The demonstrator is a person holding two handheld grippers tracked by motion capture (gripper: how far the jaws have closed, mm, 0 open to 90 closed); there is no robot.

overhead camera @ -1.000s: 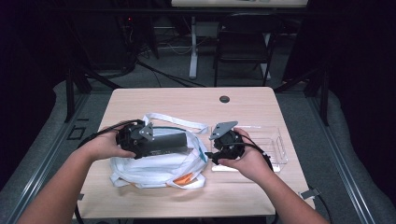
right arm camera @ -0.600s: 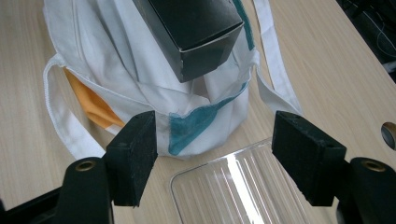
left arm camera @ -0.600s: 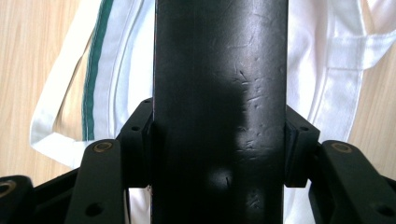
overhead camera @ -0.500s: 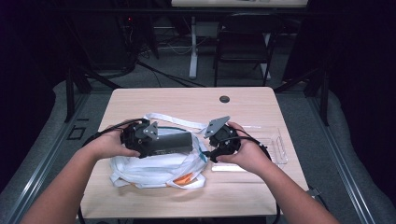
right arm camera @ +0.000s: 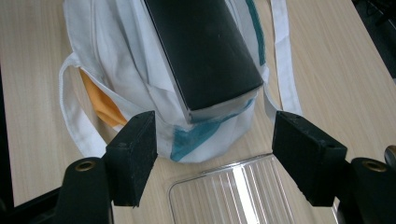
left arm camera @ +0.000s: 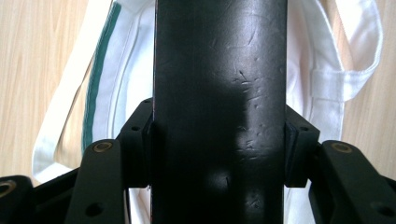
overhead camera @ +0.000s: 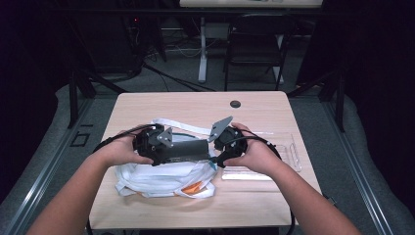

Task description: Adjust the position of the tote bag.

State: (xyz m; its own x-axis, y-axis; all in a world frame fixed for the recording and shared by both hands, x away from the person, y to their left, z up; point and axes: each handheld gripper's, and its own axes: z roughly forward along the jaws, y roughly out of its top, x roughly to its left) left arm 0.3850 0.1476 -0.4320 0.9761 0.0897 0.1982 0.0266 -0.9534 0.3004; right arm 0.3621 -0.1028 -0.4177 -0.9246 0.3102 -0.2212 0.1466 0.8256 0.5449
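A long black box point(overhead camera: 188, 149) hangs level over a white cloth bag point(overhead camera: 156, 178) with a teal stripe. My left gripper point(overhead camera: 169, 147) is shut on the box's left part; in the left gripper view the box point(left arm camera: 219, 93) sits clamped between both pads point(left arm camera: 140, 140). To the right, my right gripper point(overhead camera: 218, 149) stands open, facing the box's free end point(right arm camera: 205, 51) without touching it. Its pads point(right arm camera: 133, 156) lie apart on either side, just short of that end. Something orange point(right arm camera: 100, 105) shows inside the bag point(right arm camera: 121, 60).
A clear ribbed plastic tray point(overhead camera: 274, 156) lies on the wooden table point(overhead camera: 195, 105) under my right hand, and its corner point(right arm camera: 233, 196) shows below the right gripper. A small black disc point(overhead camera: 235, 104) sits near the far edge. A chair point(overhead camera: 254, 44) stands beyond the table.
My right gripper has moved left, off the tray and up to the box's free end. My left gripper has carried the box slightly to the right over the bag.
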